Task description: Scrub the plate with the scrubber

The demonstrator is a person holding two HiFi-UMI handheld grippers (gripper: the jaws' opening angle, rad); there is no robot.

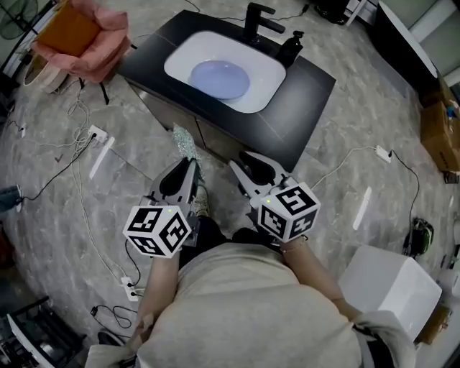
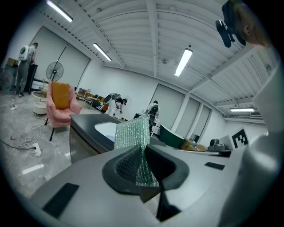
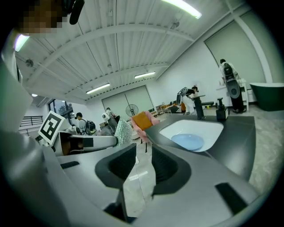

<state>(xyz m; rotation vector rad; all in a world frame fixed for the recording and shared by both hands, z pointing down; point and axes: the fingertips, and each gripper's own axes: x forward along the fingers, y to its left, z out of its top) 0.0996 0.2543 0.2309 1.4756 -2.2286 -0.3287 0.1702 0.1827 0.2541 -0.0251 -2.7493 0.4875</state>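
Scrubber (image 1: 186, 141) in L claw (image 1: 189, 166), long axis twd sink (image 1: 270, 75)

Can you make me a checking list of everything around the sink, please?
Surface: black counter with a white basin set in it.
Job's things: blue plate lies in the basin; green scrubber in the left gripper.
Clutter: soap bottle beside the faucet.
Grippers: left gripper shut on the scrubber; right gripper open, empty.
Cables: white cables and power strips on the floor.
Surroundings: pink chair, white box, cardboard box.
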